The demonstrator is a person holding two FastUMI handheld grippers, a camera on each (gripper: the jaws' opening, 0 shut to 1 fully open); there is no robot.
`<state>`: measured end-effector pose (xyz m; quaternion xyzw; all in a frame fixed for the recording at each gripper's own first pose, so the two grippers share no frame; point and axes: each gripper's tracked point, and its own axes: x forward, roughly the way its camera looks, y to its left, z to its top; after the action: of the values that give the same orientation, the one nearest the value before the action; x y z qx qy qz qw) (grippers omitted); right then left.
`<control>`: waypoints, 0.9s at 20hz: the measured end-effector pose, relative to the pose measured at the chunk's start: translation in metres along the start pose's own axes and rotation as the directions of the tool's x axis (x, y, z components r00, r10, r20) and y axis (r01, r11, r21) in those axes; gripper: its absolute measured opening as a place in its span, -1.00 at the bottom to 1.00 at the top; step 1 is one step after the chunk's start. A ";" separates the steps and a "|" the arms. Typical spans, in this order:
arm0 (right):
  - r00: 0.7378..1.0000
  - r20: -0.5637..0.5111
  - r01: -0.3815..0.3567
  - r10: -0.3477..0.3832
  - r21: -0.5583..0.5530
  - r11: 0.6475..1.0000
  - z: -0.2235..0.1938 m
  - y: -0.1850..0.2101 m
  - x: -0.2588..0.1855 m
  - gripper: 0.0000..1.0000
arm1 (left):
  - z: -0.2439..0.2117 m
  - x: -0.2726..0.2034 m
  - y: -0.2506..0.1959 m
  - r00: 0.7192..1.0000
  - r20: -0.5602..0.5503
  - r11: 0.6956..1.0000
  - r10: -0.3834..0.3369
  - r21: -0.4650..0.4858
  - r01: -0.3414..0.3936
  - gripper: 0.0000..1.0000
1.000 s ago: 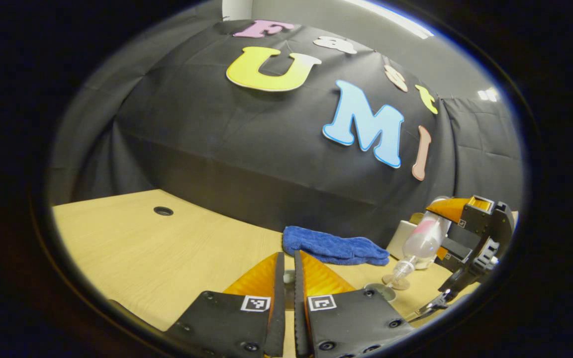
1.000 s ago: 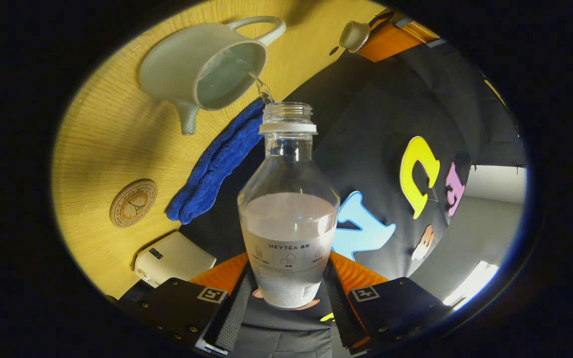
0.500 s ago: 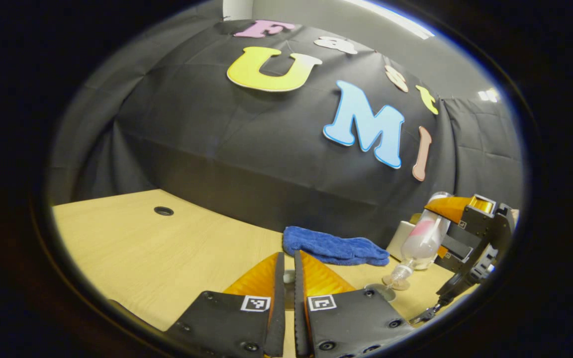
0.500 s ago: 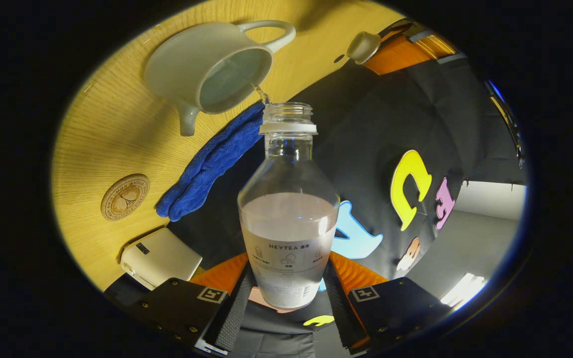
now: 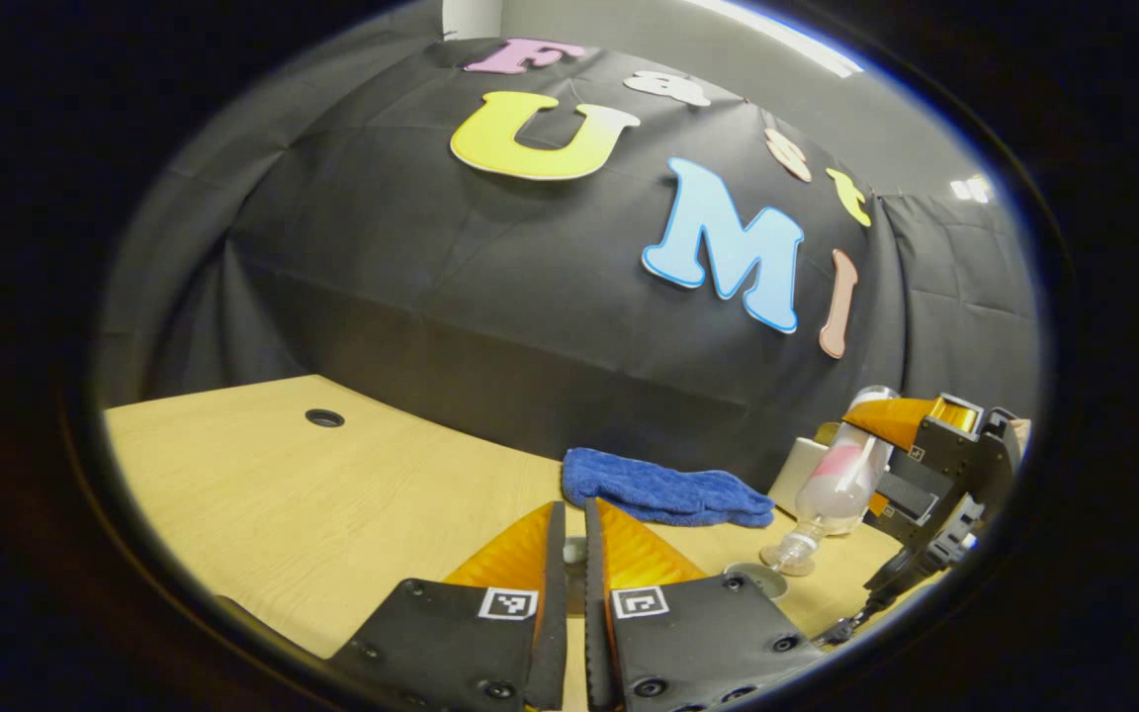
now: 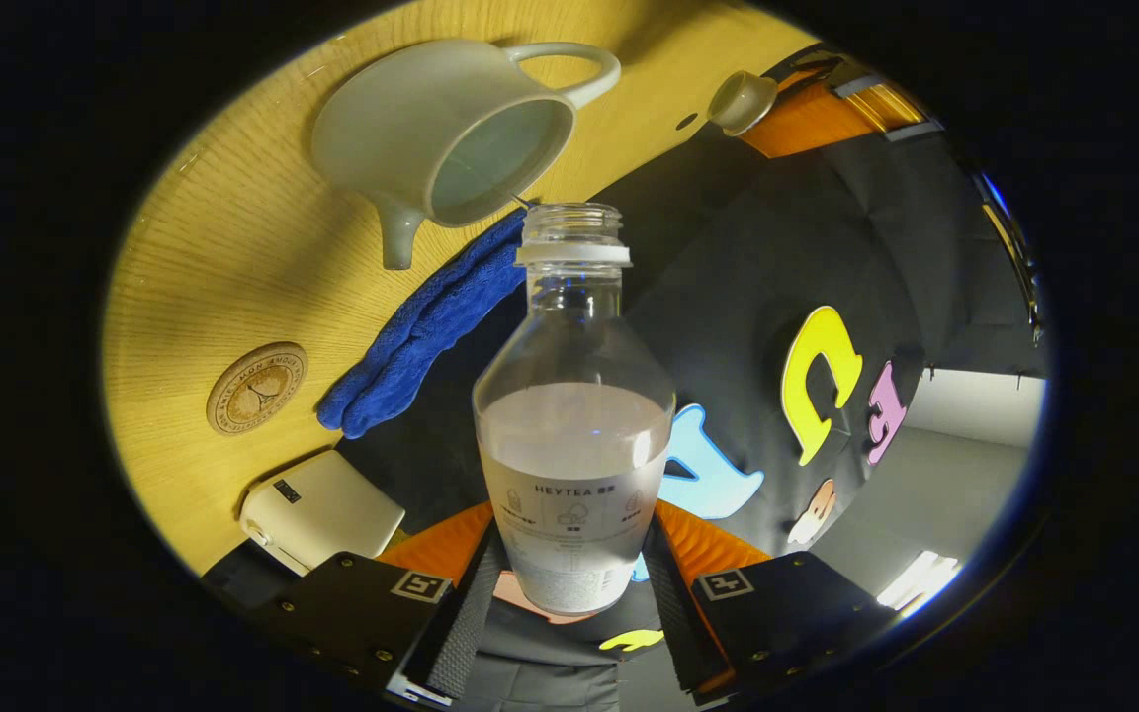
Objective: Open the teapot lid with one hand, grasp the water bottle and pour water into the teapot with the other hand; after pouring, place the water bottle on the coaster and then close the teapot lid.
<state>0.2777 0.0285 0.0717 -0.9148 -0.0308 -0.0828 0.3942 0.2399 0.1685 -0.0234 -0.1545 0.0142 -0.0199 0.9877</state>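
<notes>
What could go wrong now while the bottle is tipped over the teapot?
1. The water bottle's mouth sits near the rim of the teapot, right above the blue towel; a small wobble might send water onto the towel or table.
2. The left tongs hold the teapot lid up in the air; if the grip loosens, it could drop.

coaster (image 6: 256, 388) lettering too small to read
</notes>
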 end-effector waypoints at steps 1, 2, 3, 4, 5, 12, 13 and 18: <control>1.000 -0.003 -0.012 0.012 0.018 1.000 -0.001 0.002 -0.001 0.51 | 0.000 -0.001 0.000 1.000 -0.001 1.000 -0.001 -0.001 0.001 -0.67; 1.000 -0.006 -0.028 0.028 0.044 0.999 -0.003 0.005 -0.001 0.51 | 0.000 0.000 0.000 1.000 -0.002 1.000 -0.003 -0.001 0.003 -0.67; 0.998 -0.006 -0.058 0.059 0.089 0.994 -0.004 0.014 -0.002 0.51 | -0.001 0.000 0.000 1.000 -0.003 1.000 -0.003 -0.001 0.003 -0.67; 0.994 -0.003 -0.104 0.106 0.155 0.982 -0.005 0.027 -0.003 0.51 | -0.001 0.000 -0.001 1.000 -0.003 1.000 -0.004 -0.001 0.004 -0.67; 0.989 -0.001 -0.142 0.145 0.223 0.965 -0.007 0.037 -0.003 0.51 | 0.001 0.000 0.000 1.000 -0.002 1.000 -0.004 -0.002 0.004 -0.67; 0.934 0.056 -0.308 0.352 0.626 0.717 -0.007 0.086 -0.027 0.52 | -0.002 0.000 0.000 1.000 -0.007 1.000 -0.001 -0.005 0.001 -0.67; 0.924 0.074 -0.324 0.376 0.673 0.665 -0.003 0.090 -0.029 0.52 | -0.003 0.001 0.000 1.000 -0.011 1.000 -0.003 -0.005 0.003 -0.67; 0.877 0.164 -0.375 0.451 0.819 0.433 0.010 0.107 -0.044 0.53 | -0.009 0.001 0.001 1.000 -0.023 1.000 0.001 0.004 -0.001 -0.73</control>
<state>0.2491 -0.0376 -0.0196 -0.5913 0.1741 0.0043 0.7874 0.2407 0.1664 -0.0318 -0.1525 0.0256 -0.0214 0.9877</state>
